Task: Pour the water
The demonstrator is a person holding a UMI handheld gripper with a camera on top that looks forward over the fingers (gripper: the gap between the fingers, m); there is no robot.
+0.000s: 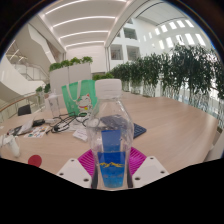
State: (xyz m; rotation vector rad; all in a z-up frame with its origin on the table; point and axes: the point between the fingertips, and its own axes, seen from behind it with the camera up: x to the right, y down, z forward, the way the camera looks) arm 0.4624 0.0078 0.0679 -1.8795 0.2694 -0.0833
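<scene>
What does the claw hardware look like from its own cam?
The claw has two pale, whitish fingers, blocky and angled inward. Each carries a magenta pad with a ribbed, grid-like texture on its inner face. No cables, markings, hand or sleeve are visible in this view.

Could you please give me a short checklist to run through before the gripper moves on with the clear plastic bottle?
1. Clear plastic bottle with blue label between the pink finger pads: ok.
2. Both fingers of the gripper pressing on it: ok.
3. Bottle upright: ok.
4. White cap removed for pouring: not ok, it is on.
5. Receiving cup in view on the wooden table: not ok.
6. Water level: cannot tell.
</scene>
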